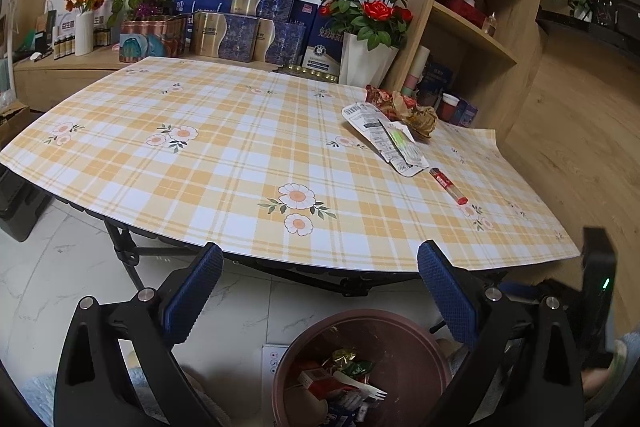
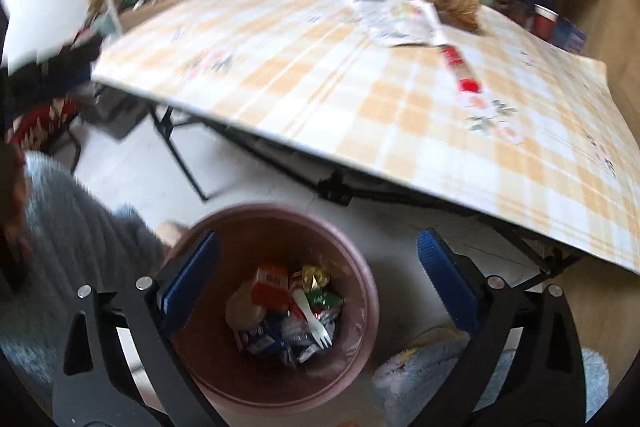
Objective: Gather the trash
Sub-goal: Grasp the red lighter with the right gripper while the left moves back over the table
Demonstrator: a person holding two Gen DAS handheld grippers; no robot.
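While the right gripper (image 2: 318,287) hangs with jaws wide and empty over the bin (image 2: 360,311), a white fork (image 2: 310,313) lies on wrappers inside, below it; the left gripper (image 1: 320,291) gapes empty too.

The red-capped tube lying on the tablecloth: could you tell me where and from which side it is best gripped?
Grip the red-capped tube around its middle, coming from above with the fingers across its long axis. It lies flat and slim, apart from the flattened white packaging beyond it, so both long sides are free. The open right tool, over the bin, seems nearer.
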